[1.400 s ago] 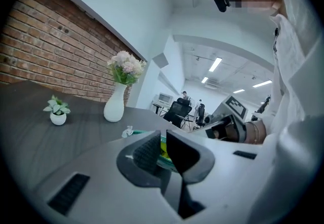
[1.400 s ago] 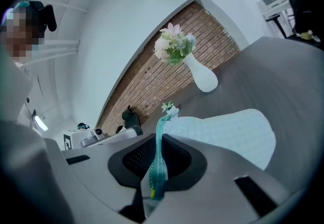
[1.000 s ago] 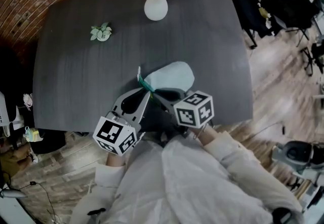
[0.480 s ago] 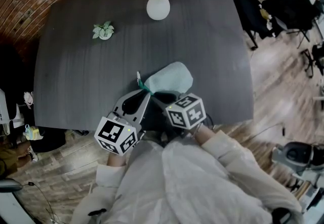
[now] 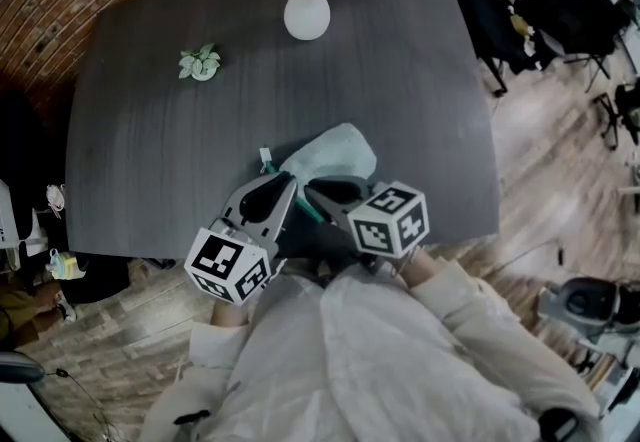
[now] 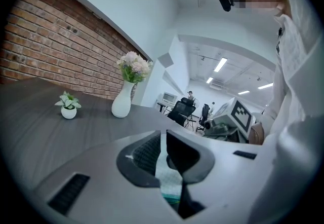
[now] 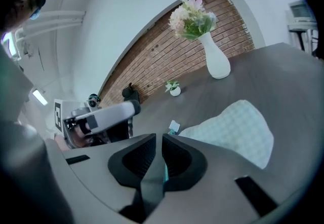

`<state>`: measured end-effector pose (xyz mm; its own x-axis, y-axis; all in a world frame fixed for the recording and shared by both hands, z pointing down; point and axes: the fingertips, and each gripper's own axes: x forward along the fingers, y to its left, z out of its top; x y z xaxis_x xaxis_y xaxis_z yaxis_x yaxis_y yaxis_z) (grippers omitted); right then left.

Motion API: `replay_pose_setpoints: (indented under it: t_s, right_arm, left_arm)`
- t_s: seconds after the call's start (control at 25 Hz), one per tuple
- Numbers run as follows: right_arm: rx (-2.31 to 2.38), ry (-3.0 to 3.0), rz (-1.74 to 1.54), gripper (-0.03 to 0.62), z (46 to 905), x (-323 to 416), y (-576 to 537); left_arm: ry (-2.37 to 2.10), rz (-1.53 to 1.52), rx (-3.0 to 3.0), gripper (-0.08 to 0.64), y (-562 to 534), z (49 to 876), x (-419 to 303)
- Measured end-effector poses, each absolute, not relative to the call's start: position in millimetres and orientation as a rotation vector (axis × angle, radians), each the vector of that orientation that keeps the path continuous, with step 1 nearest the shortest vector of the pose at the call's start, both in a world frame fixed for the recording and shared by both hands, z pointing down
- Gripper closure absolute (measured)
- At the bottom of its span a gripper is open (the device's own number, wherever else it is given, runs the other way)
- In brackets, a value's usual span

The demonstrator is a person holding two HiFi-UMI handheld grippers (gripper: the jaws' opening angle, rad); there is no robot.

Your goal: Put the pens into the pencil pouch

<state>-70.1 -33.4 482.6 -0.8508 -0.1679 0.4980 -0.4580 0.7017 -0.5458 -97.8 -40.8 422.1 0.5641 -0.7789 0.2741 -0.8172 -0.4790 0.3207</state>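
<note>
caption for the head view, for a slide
Head view: the left gripper pinches the mint pencil pouch on a dark table while the right gripper holds a teal pen beside it.

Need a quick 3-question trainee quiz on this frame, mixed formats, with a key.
1. True or false: the vase stands near the far edge of the table, well apart from the pouch.
2. What sits between the jaws of the left gripper? A) the pouch's fabric B) the vase C) nothing
3. Fill in: the right gripper is shut on a thin ____-coloured pen.

Key: 1 true; 2 A; 3 teal.
</note>
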Motion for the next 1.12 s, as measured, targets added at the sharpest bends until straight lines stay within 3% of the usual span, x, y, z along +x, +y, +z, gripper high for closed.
replay_pose_setpoints:
  t_s: [0.48,1.12]
  right_arm:
    - [0.506,-2.686,0.822,0.580,401.5,-30.6,-70.7]
    - [0.415,-2.640,0.507,0.586,375.4,-12.7,-67.5]
  left_arm:
    - [-1.222,0.146,2.441,0.523,-60.8,406.6,-79.5]
    - [-1.100,0.184,2.456,0.532,-61.6,407.1,-51.0]
